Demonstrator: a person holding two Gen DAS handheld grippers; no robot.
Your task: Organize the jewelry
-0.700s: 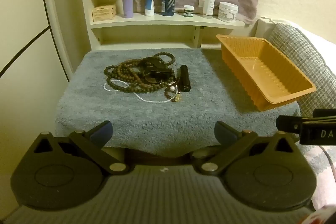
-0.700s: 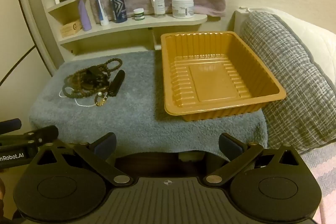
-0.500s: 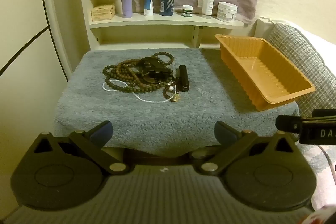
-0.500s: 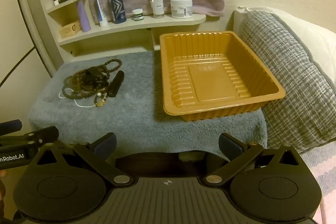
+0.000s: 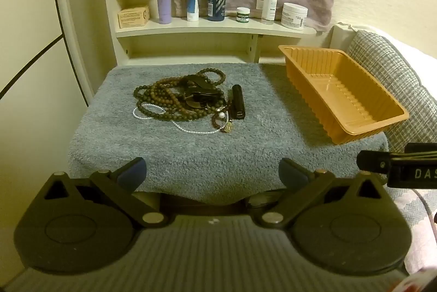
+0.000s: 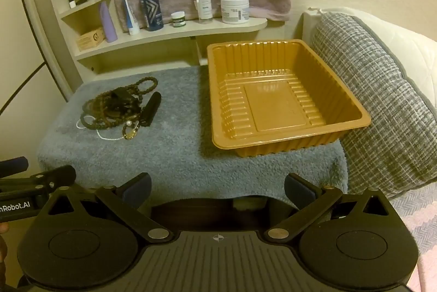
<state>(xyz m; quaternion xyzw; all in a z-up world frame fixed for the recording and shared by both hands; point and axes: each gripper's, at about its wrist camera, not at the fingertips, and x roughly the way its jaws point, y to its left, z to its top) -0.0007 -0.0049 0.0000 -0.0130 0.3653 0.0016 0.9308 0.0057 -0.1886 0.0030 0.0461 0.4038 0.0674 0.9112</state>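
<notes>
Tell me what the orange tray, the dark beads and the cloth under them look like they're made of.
Orange tray: likely thin molded plastic, with ribbed walls and a glossy sheen on the floor.
Dark beads: probably wood, being round, brown and matte; stone can't be ruled out.
Cloth: gray-blue terry toweling, its surface looped and fuzzy.

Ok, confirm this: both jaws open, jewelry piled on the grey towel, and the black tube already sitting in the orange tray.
Wrong on the tube. The black tube lies on the grey towel beside the jewelry; the orange tray holds nothing, as the right wrist view shows. The rest stands.
</notes>
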